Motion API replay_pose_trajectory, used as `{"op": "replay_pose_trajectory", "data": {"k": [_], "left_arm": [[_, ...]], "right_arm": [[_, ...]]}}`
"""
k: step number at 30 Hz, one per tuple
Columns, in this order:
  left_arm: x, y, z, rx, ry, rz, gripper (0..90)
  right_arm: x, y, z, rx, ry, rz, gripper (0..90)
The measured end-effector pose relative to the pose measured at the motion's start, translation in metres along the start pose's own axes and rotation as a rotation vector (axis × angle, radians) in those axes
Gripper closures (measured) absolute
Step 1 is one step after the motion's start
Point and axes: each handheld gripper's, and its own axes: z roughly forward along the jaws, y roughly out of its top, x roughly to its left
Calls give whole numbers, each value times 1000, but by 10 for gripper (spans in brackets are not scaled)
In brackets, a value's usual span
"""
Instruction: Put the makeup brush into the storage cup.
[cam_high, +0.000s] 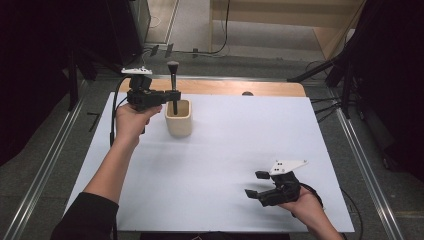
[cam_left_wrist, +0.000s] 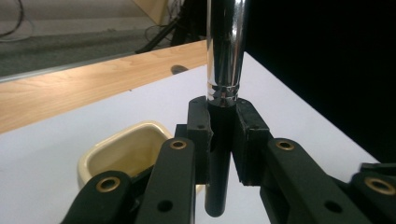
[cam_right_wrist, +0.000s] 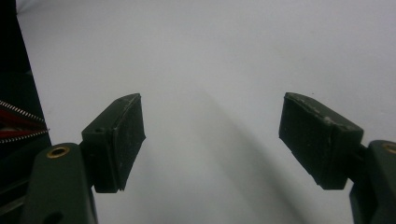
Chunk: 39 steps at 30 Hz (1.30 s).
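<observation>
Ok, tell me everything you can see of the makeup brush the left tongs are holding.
The makeup brush stands upright, its dark bristle head on top. Below that comes a shiny chrome ferrule, then a slim black handle that looks like plastic. The left tongs are shut on the handle just under the ferrule. The handle's lower end hangs free above the opening of the cream cup on the white table sheet; whether it touches the cup cannot be told.

The person's left arm, in a dark sleeve, stretches forward, its hand gripping the left claw (cam_high: 170, 96) raised at the far left with jaws pinched nearly together. The right hand (cam_high: 302, 202) rests low at the near right, holding the right claw (cam_high: 256, 183) pointing leftward with jaws spread wide, nothing between them.
</observation>
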Motion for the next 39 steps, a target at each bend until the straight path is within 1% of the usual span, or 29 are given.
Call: {"op": "replay_pose_trajectory", "data": {"k": [2, 4, 5, 7, 12, 13, 17, 22, 23, 28, 30, 35, 38, 39], "left_arm": [[0, 0, 4, -5, 9, 4, 799], [0, 0, 7, -10, 27, 14, 798], [0, 0, 9, -9, 25, 15, 798], [1, -1, 12, -12, 52, 34, 798], [1, -1, 16, -64, 102, 66, 799], [1, -2, 17, -73, 98, 77, 799], [1, -3, 20, -101, 128, 103, 799], [3, -10, 24, -145, 148, 134, 799], [4, -11, 25, -148, 150, 136, 799], [9, -16, 28, -152, 161, 121, 799], [10, -17, 28, -148, 164, 124, 799], [10, -20, 29, -170, 172, 133, 799], [11, -24, 30, -176, 181, 137, 799], [12, -26, 30, -178, 178, 135, 799]], "right_arm": [[0, 0, 1, 0, 0, 2, 236], [0, 0, 1, 2, 1, 3, 236], [0, 0, 1, 1, 1, 0, 236], [0, 0, 1, -1, 2, 0, 236], [0, 0, 1, -2, 2, 4, 236], [0, 0, 1, -2, 1, 4, 236], [0, 0, 0, -2, 0, 3, 236], [-1, 0, 0, -7, -4, 5, 235], [-1, 0, 0, -8, -5, 6, 236], [-1, 0, 0, -8, -3, 4, 236], [-1, 0, 0, -9, -2, 1, 236], [0, 0, 1, -1, -2, 0, 236], [0, 0, 1, 0, -1, 2, 236], [0, 0, 1, 0, -1, 1, 236]]}}
